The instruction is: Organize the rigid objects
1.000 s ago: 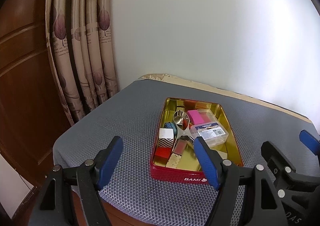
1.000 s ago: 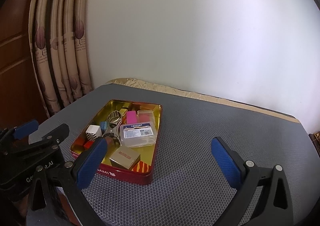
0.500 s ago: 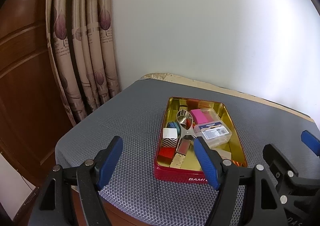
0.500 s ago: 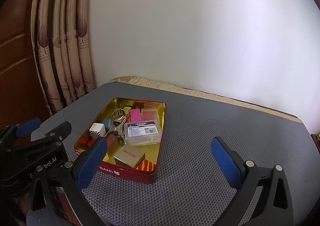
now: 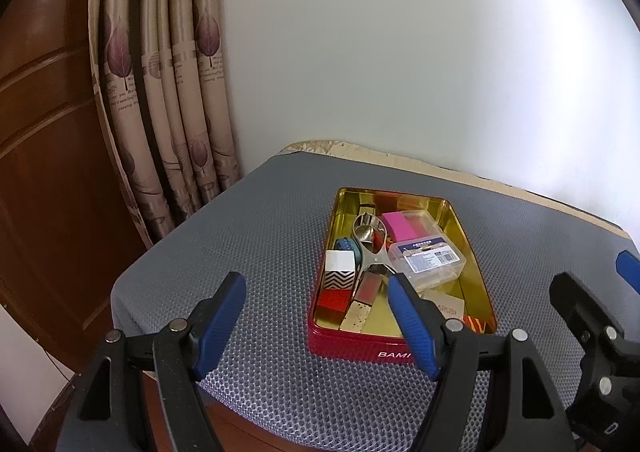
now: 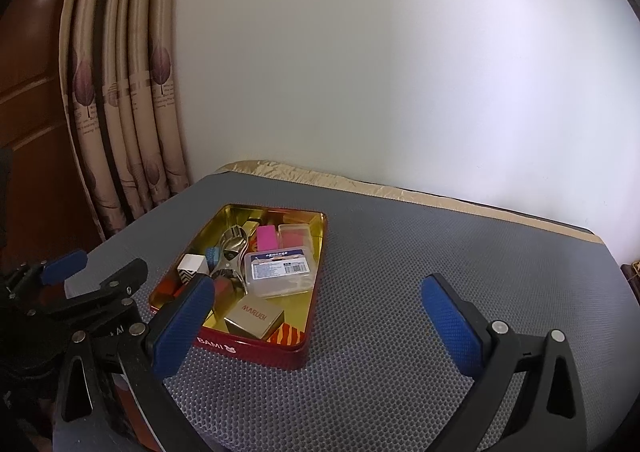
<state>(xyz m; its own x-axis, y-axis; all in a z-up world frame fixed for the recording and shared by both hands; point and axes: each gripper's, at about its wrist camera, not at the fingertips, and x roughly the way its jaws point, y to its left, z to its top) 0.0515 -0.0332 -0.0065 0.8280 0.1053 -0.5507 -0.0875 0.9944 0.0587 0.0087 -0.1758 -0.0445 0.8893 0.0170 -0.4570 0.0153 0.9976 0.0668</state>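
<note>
Wide view first: the desk (image 6: 400, 292), covered in a grey honeycomb mat, fills the lower half of both views, with a patterned curtain (image 5: 168, 91) hanging at its far left corner against a pale wall.

On the desk's left half sits the red tin (image 6: 256, 344) with its gold inside, lid off, packed with small things. Biggest in there is the clear plastic box (image 6: 280, 272) with a barcode label, lying towards the tin's right wall. In front of it, near the front wall, rests a gold carton (image 6: 254, 320). Behind the clear box there's a pink block (image 6: 267, 238), and to the left of that a shiny metal clip (image 5: 370, 244). Against the left wall stands a white cube with a black zigzag band (image 5: 339, 270), a red block (image 5: 334, 298) just in front of it.

Now the tongs: the left tongs (image 5: 316, 320) hang spread wide above the desk's near left edge, nothing between the blue pads. The right tongs (image 6: 316, 326) are spread wide too, empty, poised over the bare mat with their left pad in front of the tin.
</note>
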